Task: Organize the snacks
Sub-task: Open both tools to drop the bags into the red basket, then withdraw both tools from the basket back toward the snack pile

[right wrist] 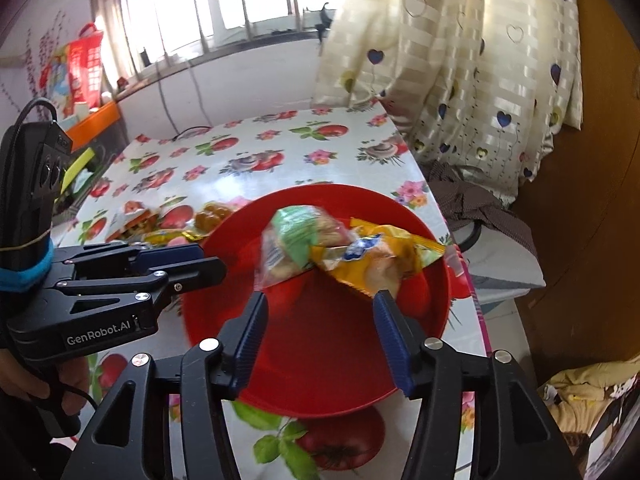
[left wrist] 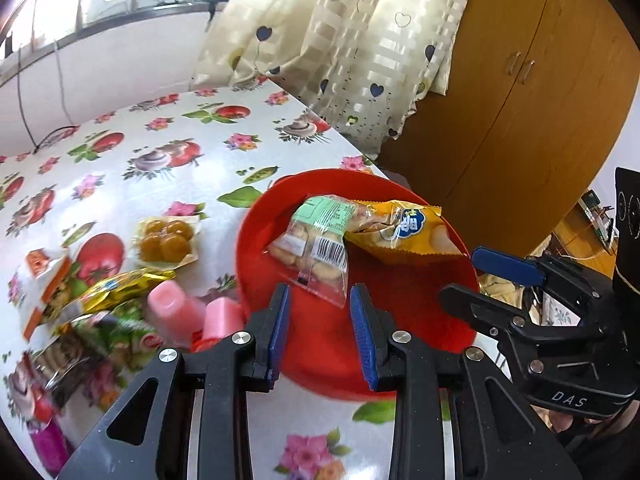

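Note:
A red bowl (left wrist: pixel 400 292) stands near the table's right edge and holds a clear-and-green biscuit packet (left wrist: pixel 316 240) and a yellow snack packet (left wrist: pixel 404 232). My left gripper (left wrist: pixel 320 300) is open and empty above the bowl's near side. My right gripper (right wrist: pixel 320 304) is open and empty, just short of the yellow packet (right wrist: pixel 368 256) and the green packet (right wrist: pixel 296 236) in the bowl (right wrist: pixel 320 352). Loose snacks lie left of the bowl: two pink jelly cups (left wrist: pixel 176 308), a gold packet (left wrist: pixel 116 288), and a pack of brown sweets (left wrist: pixel 166 240).
The table carries a flowered, fruit-printed oilcloth (left wrist: pixel 160 152). More packets (left wrist: pixel 80 344) lie at the left. A curtain (left wrist: pixel 360 40) and a wooden wardrobe (left wrist: pixel 520 100) stand beyond the table's right edge. Each gripper shows in the other's view, the right one (left wrist: pixel 472 280) and the left one (right wrist: pixel 204 260).

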The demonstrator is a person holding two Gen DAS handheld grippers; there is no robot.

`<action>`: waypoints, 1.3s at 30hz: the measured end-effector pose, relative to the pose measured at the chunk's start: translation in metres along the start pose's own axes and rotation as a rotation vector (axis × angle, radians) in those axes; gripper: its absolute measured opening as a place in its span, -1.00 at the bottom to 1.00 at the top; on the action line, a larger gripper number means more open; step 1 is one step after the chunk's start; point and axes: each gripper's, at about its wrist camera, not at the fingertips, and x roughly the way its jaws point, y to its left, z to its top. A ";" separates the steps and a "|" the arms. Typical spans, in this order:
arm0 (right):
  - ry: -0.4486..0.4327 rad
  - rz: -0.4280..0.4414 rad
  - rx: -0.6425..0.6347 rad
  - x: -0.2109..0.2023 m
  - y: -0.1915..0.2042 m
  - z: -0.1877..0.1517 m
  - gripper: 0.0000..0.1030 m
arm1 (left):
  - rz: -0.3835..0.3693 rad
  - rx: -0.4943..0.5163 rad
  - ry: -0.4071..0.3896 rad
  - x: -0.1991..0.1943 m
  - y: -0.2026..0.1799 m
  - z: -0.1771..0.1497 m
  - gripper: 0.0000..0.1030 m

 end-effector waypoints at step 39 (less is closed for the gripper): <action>-0.023 0.076 -0.201 -0.028 0.114 -0.006 0.31 | 0.062 -0.095 -0.091 -0.094 0.059 -0.065 -0.38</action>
